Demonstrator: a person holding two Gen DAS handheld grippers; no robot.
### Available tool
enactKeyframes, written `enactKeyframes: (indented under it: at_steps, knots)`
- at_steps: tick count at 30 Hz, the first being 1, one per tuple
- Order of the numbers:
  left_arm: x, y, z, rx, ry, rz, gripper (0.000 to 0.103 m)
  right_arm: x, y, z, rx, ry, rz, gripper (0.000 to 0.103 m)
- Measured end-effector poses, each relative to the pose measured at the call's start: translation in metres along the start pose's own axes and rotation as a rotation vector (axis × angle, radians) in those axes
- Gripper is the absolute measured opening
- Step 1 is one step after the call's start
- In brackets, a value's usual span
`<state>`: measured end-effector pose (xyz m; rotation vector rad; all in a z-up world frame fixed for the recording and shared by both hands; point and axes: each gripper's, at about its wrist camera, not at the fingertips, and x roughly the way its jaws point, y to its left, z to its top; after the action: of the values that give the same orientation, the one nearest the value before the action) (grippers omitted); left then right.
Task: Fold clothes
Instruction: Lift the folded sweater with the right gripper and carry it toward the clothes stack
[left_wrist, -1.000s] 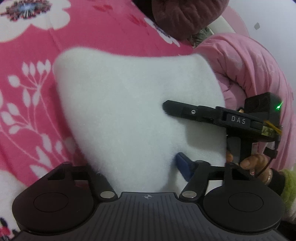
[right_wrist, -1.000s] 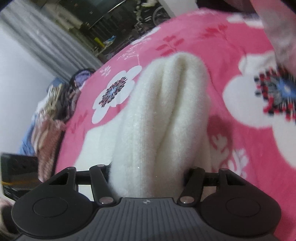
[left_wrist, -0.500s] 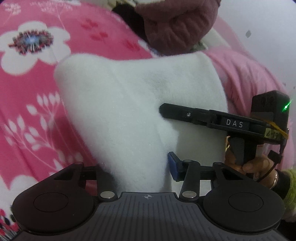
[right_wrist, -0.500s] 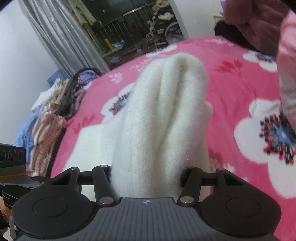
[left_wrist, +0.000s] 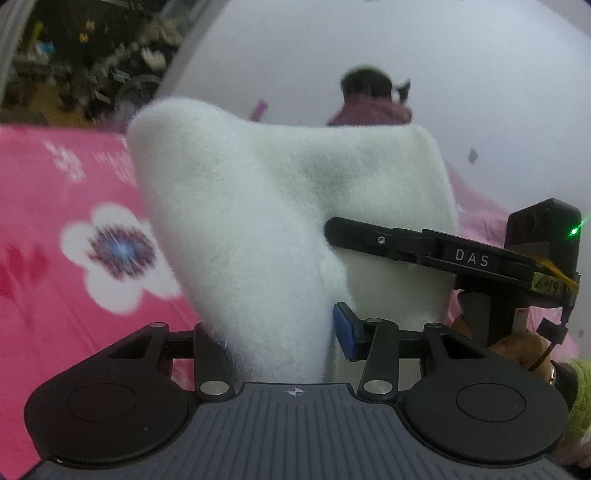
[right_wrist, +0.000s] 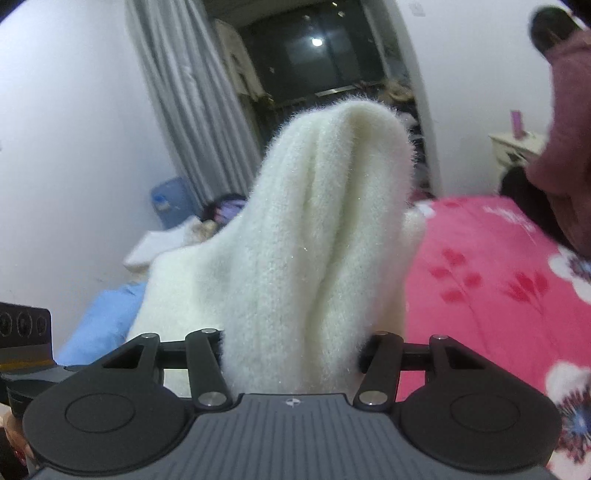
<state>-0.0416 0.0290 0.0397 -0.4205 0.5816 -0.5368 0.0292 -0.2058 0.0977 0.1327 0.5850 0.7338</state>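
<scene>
A fluffy white garment (left_wrist: 258, 236) is lifted off the pink flowered bedspread (left_wrist: 66, 258). My left gripper (left_wrist: 280, 332) is shut on a bunched part of it; the cloth rises between the blue-padded fingers (left_wrist: 345, 332). My right gripper (right_wrist: 291, 354) is shut on another bunch of the same garment (right_wrist: 317, 236), which hides its fingertips. The right gripper also shows in the left wrist view (left_wrist: 332, 230), its black finger pressed into the cloth at right.
A person in a maroon top (right_wrist: 565, 122) stands beyond the bed. Piled clothes (right_wrist: 207, 229) and a blue cloth (right_wrist: 103, 317) lie at the bed's left side. A grey curtain (right_wrist: 192, 92) and a dark doorway (right_wrist: 314, 48) are behind. A pink quilt (left_wrist: 476, 210) lies at right.
Both grippers have risen and tilted upward with the garment; the views now show walls and the room instead of mostly bedspread. Both holds are unchanged.
</scene>
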Motion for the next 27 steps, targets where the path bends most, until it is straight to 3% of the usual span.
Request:
enactKeyframes:
  at_steps: [9, 16, 21, 27]
  knots:
    - [-0.131, 0.018, 0.055, 0.016, -0.097, 0.187, 0.044, 0.041, 0.098, 0.053, 0.069, -0.005, 0.252, 0.056]
    - [-0.211, 0.061, 0.088, -0.062, -0.176, 0.397, 0.044, 0.123, 0.172, 0.075, 0.178, 0.062, 0.466, 0.056]
    - [-0.235, 0.101, 0.096, -0.168, -0.177, 0.477, 0.043, 0.194, 0.209, 0.078, 0.246, 0.152, 0.567, 0.056]
    - [-0.228, 0.151, 0.098, -0.274, -0.157, 0.496, 0.041, 0.259, 0.223, 0.069, 0.298, 0.259, 0.564, 0.056]
